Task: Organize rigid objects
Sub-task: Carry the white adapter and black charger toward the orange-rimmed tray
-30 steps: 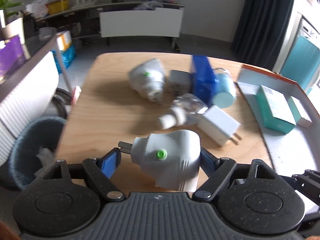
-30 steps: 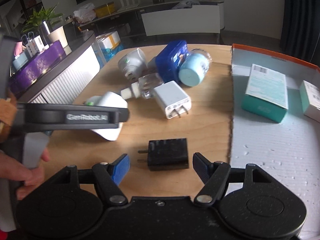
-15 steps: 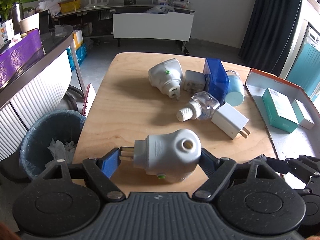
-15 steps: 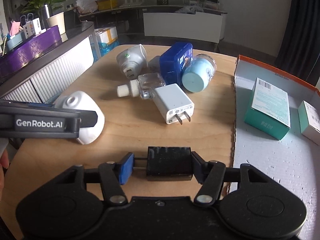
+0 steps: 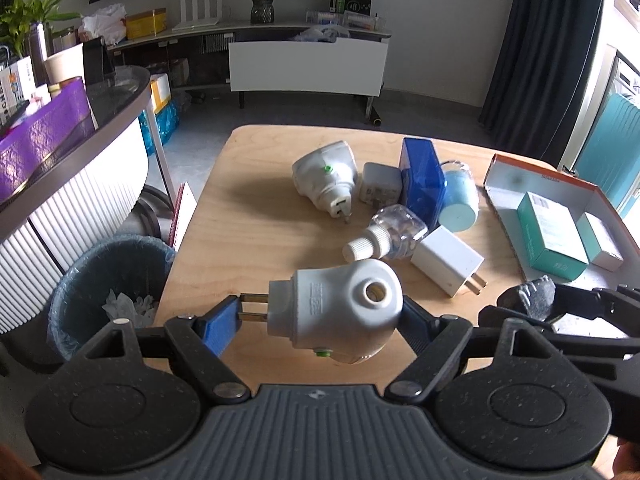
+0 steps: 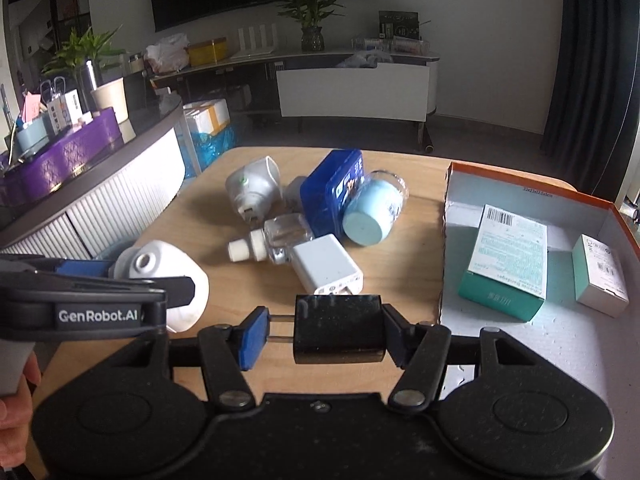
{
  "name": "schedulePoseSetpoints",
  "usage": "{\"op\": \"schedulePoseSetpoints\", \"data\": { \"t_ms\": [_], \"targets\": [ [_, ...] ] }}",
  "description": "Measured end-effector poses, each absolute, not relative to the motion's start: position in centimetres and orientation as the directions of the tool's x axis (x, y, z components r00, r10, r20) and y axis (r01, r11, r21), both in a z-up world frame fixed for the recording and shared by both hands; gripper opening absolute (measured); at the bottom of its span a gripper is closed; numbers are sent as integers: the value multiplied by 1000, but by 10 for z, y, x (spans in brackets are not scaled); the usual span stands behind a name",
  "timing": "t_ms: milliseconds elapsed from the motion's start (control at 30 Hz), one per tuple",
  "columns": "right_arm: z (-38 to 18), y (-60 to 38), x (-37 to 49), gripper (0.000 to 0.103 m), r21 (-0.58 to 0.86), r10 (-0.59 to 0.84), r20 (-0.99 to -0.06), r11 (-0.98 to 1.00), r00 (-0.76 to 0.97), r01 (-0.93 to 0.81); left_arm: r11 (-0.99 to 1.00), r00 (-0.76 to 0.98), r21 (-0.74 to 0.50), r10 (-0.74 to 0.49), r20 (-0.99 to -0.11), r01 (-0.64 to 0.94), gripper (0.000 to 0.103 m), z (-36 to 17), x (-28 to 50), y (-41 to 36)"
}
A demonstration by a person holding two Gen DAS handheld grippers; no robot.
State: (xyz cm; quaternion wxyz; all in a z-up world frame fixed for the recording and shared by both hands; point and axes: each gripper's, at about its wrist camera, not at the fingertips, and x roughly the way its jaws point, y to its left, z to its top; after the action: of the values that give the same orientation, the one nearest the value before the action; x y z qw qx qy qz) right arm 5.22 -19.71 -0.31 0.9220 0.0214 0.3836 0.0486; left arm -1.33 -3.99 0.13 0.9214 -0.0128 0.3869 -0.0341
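Left gripper (image 5: 320, 316): jaws set wide and clamped end to end on a white rounded plastic plug-in vaporizer unit (image 5: 340, 312). One blue pad bears on the two metal prongs at 9 o'clock; the other bears on the domed end at 3 o'clock. The unit appears to be clear of the light wooden table (image 5: 240, 232).

Right gripper (image 6: 320, 334): jaws part-open and clamped on a black square wall charger (image 6: 338, 328), prongs against the pad at 9 o'clock, body against the pad at 3 o'clock. The charger appears lifted off the table.

Destination, as judged: the orange-edged white cardboard tray (image 6: 520, 354) at 2 o'clock of the right gripper. It contains a teal rectangular carton (image 6: 506, 256) and a smaller pale carton (image 6: 600, 276).

Progress, as judged: early to middle. Two items stowed, two items in hand, none released yet.

Remaining on the table, clustered at 12 o'clock:
- second white vaporizer unit (image 5: 326, 180)
- small white cube adapter (image 5: 380, 184)
- blue translucent box (image 5: 422, 180)
- pale blue cylindrical jar (image 5: 458, 200)
- clear refill bottle with white cap (image 5: 384, 232)
- white flat charger (image 5: 446, 266)
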Motion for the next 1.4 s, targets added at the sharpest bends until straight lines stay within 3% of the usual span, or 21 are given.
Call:
{"op": "schedulePoseSetpoints", "data": {
  "t_ms": [1400],
  "targets": [
    [31,-277,9,72,103,3,-652,991,759,85,980,706,-53,-174,-687,190,84,22,-29,-119]
  ]
}}
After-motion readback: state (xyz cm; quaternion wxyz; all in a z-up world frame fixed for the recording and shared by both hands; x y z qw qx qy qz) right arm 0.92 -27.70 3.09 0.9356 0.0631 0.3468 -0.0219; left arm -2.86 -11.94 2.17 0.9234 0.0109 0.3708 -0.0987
